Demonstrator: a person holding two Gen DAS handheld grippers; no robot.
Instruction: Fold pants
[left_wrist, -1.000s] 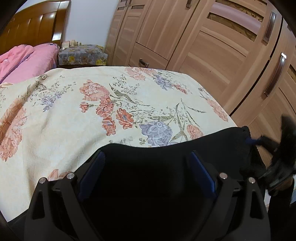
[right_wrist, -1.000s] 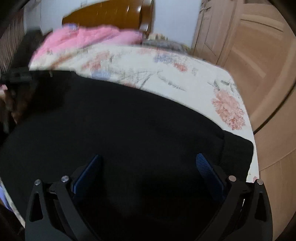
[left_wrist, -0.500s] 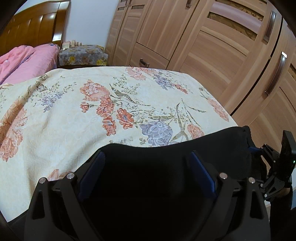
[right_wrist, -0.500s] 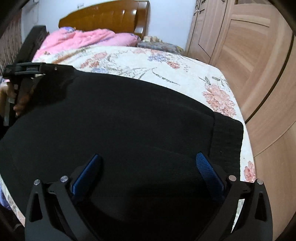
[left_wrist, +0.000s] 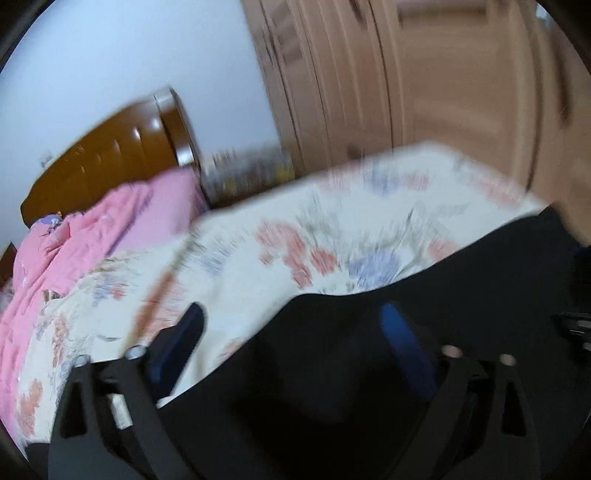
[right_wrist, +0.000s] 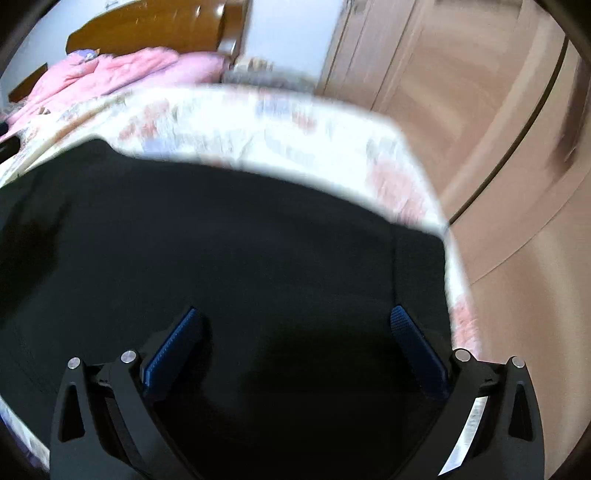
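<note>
Black pants lie spread on the flowered bedspread at the near edge of the bed; they also show in the left wrist view. My left gripper is open and empty, its left blue pad over the bedspread and its right pad over the pants. My right gripper is open and empty just above the pants, near the ribbed waistband. Both views are motion-blurred.
A pink quilt lies by the wooden headboard at the far end. A small nightstand stands beside the bed. Wooden wardrobe doors run along the right side, past the bed's edge.
Both grippers have swung and tilted, blurring the views. The left view now looks toward the headboard, with its left pad off the pants. Both grippers stay open.
</note>
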